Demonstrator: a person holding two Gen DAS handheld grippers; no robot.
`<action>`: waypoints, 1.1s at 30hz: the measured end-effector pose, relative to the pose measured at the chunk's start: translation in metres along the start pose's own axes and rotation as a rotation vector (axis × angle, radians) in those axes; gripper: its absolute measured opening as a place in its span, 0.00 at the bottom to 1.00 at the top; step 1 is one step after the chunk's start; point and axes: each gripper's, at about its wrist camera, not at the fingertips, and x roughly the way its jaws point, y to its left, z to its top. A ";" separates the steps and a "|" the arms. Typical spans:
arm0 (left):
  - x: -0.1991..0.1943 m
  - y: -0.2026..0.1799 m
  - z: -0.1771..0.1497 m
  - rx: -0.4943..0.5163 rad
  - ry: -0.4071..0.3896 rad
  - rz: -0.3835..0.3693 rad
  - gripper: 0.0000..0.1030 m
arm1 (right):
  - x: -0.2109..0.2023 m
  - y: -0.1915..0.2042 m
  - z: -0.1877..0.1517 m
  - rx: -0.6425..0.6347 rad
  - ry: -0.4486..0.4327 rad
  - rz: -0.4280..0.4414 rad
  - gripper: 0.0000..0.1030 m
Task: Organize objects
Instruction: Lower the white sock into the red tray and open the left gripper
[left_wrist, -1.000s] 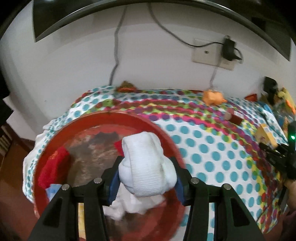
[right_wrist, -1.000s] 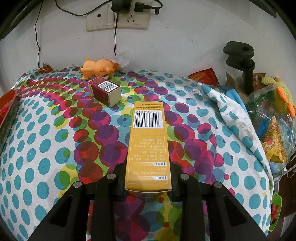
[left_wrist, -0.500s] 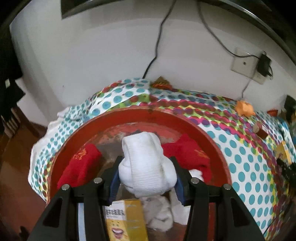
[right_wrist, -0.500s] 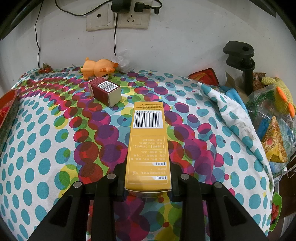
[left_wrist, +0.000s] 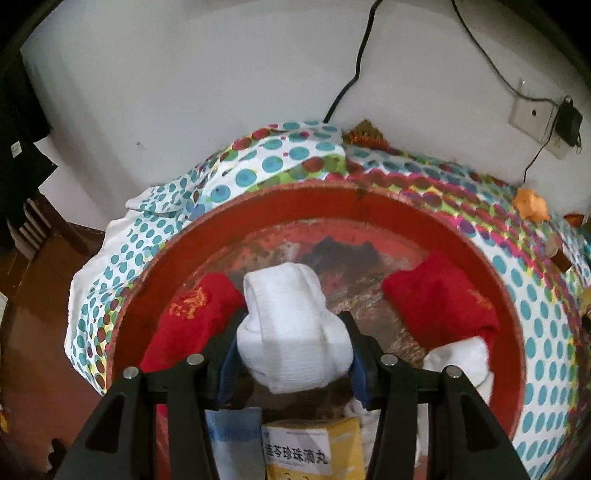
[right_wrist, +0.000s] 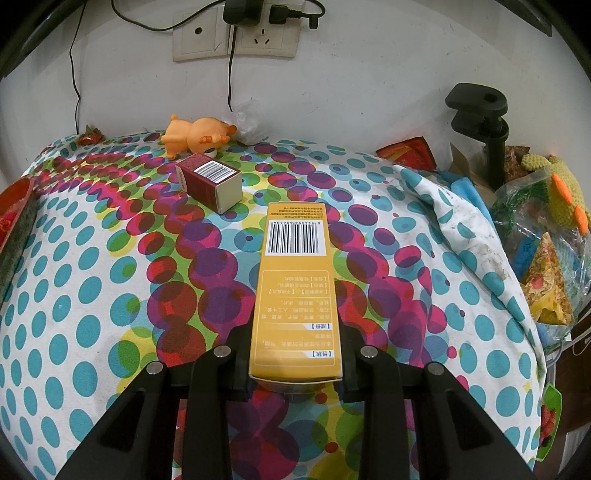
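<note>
The left gripper (left_wrist: 293, 345) is closed partway on a rolled white sock (left_wrist: 291, 328), its blue pads pressing the bundle's sides, and holds it over the red basin (left_wrist: 369, 206). Inside the basin lie one red sock (left_wrist: 188, 321) at the left wall, another red sock (left_wrist: 439, 306) at the right, a loose white sock (left_wrist: 461, 362) just below that one, and a yellow box (left_wrist: 314, 450) at the near edge. The right gripper (right_wrist: 295, 363) is clamped nearly shut on a long yellow carton (right_wrist: 295, 291) well to the right of the basin, above the dotted cloth (right_wrist: 92, 295), with a small maroon box (right_wrist: 210, 181) and an orange toy (right_wrist: 195, 136) beyond it.

From here, the soft roll may unravel on release. Let go too near the rim, it could catch the edge and roll out onto the cloth. The carton, gripped only at its near end, could tip forward if the grip slackens.
</note>
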 end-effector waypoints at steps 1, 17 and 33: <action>0.003 0.000 -0.001 0.001 0.010 0.005 0.49 | 0.000 0.000 0.000 0.001 0.000 0.000 0.28; 0.020 0.000 -0.008 0.031 0.043 0.047 0.50 | 0.000 0.002 -0.001 0.001 0.000 -0.004 0.28; 0.020 0.003 -0.011 0.030 0.053 0.048 0.63 | 0.000 0.005 0.000 -0.006 -0.001 -0.020 0.28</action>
